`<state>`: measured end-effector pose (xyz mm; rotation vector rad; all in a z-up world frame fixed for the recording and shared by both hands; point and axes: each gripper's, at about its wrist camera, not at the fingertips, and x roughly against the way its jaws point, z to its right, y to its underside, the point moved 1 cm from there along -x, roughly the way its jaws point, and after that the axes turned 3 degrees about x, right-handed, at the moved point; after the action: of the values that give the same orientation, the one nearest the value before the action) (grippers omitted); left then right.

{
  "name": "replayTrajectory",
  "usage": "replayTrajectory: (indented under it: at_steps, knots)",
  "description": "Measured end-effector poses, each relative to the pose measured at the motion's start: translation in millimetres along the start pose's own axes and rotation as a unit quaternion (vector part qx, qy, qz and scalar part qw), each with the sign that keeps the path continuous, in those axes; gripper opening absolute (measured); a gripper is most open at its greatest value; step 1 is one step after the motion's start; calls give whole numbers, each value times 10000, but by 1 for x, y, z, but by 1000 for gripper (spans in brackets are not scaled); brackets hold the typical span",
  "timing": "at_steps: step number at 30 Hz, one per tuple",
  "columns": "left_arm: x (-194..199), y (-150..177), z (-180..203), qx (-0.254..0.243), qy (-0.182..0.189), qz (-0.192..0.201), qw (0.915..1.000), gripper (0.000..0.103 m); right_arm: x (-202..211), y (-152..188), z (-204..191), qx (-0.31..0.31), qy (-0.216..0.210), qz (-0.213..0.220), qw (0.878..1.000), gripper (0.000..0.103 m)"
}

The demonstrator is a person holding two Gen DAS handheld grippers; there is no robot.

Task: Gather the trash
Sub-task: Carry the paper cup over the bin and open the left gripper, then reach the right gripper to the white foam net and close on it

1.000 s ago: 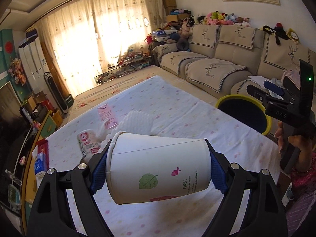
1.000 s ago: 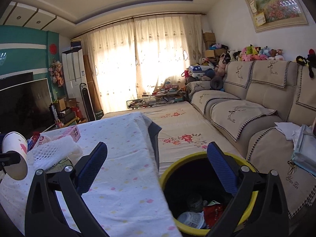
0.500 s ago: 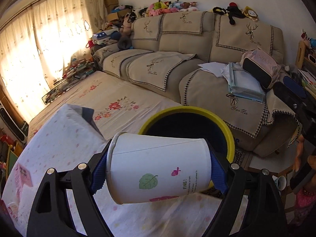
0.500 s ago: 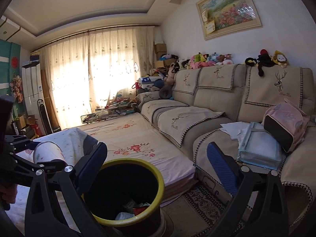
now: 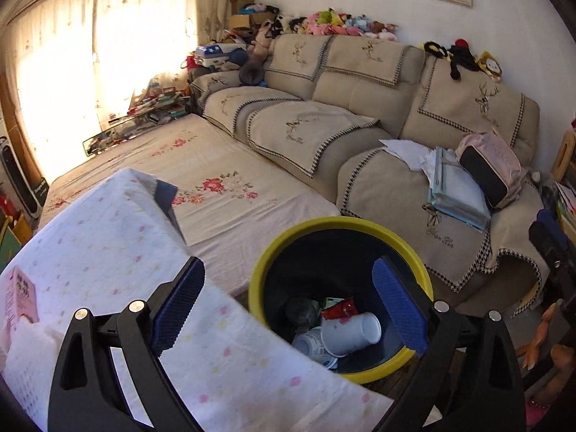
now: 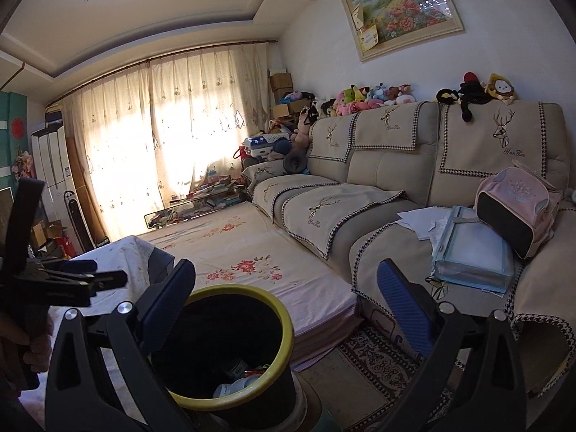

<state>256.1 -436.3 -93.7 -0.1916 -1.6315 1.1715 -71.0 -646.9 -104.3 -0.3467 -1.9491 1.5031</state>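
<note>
Yellow-rimmed, the bin (image 5: 424,273) is set just beside the table (image 5: 108,252) — presumably for easy drops. A paper cup (image 5: 351,333) is seen lying inside among other trash. The left gripper (image 5: 288,309) is held above it, spread wide and empty; the right gripper (image 6: 288,309) likewise. The table's edge is close by — little else intrudes.

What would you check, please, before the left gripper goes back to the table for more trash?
1. Left gripper open, nothing between its fingers: ok.
2. Paper cup lying inside the yellow-rimmed bin: ok.
3. Bin upright beside the table: ok.
4. Trash left on the table, pink carton and white foam wrap at the left edge: not ok.
5. Right gripper open and empty: ok.
6. Room left in the bin: cannot tell.
</note>
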Motion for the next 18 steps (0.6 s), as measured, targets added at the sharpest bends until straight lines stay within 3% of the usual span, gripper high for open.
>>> replayTrajectory:
  at_steps: [4, 8, 13, 18]
  knots:
    - [60, 24, -53, 582, -365, 564, 9960, 96, -10, 5, -30, 197, -297, -164, 9992, 96]
    - [125, 59, -119, 1211, -1007, 1100, 9814, 96, -18, 6, -73, 441, -743, -276, 9959, 96]
    - [201, 113, -200, 1817, -2080, 1636, 9471, 97, -21, 6, -141, 698, -1460, -359, 9862, 96]
    - [246, 163, -265, 2247, -3030, 1834, 9078, 97, -21, 9, -221, 965, -2342, -612, 9654, 96]
